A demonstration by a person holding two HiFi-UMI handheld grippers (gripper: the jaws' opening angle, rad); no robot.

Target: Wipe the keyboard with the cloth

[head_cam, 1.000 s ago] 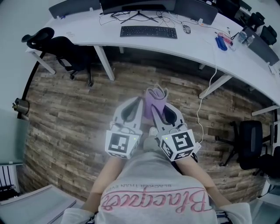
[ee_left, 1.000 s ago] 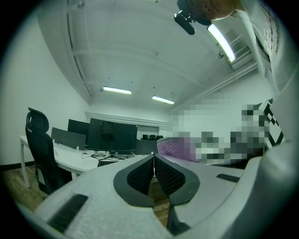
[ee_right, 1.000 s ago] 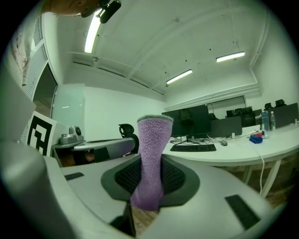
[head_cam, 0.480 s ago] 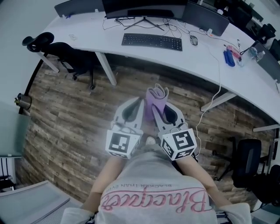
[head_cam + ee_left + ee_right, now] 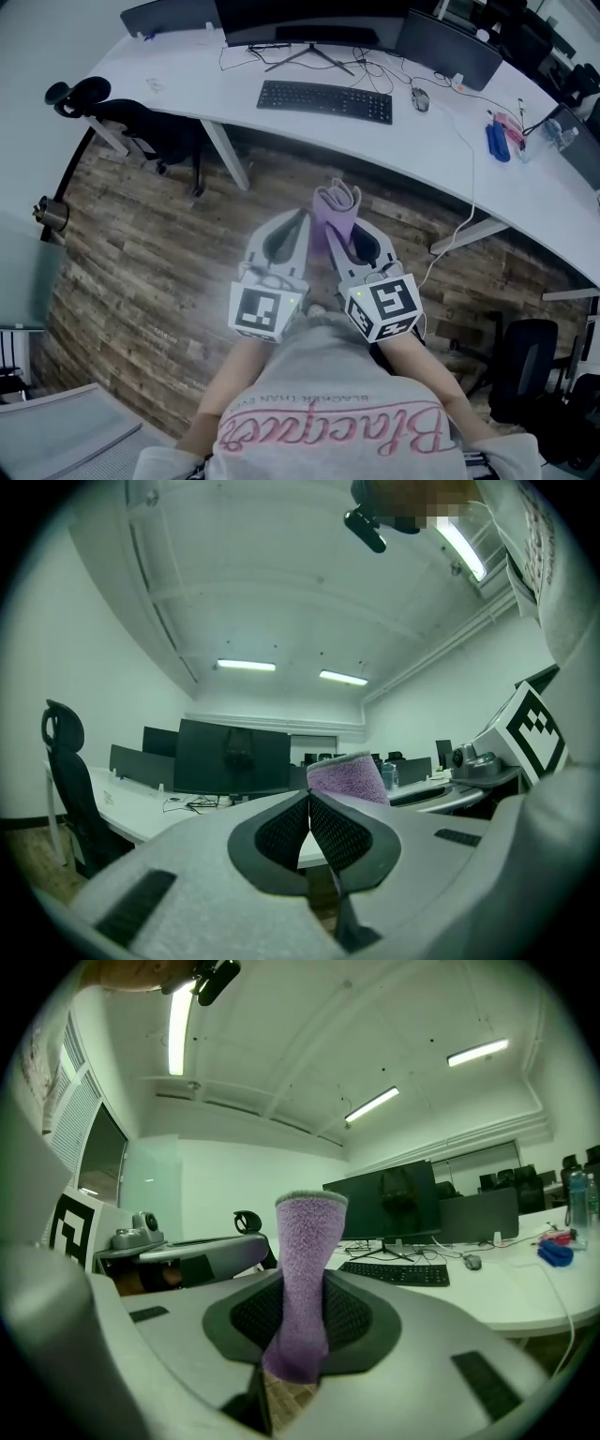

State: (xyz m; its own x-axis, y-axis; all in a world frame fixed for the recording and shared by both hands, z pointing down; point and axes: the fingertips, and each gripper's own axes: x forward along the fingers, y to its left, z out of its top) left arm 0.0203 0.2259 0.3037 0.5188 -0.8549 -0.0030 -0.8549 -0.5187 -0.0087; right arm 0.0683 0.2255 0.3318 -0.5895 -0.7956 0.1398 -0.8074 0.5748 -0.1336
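Head view: a person stands on a wood-plank floor, well apart from a long white desk (image 5: 187,84), both grippers held close against the body. The right gripper (image 5: 339,225) is clamped on a purple fleecy cloth (image 5: 336,208), which sticks out beyond the jaw tips. The black keyboard (image 5: 325,100) lies on the desk ahead, in front of a monitor stand, with a mouse (image 5: 419,97) just beside its right end.

Right gripper view: the cloth (image 5: 305,1269) rises folded between the pads, pinched near its lower end, the free end upright. The keyboard (image 5: 394,1274) shows beyond it.

Left gripper view: the left gripper (image 5: 308,827) has its jaws pressed together with nothing between them.

The cloth looks light, soft and limp, likely to flop or bunch once dragged over keys, so a grip low on the fold, leaving a short free pad, seems best. The keyboard is probably stiff but light and may slide on the smooth desk; its keys will give under pressure. A bare edge of its frame looks the safest place to steady it.
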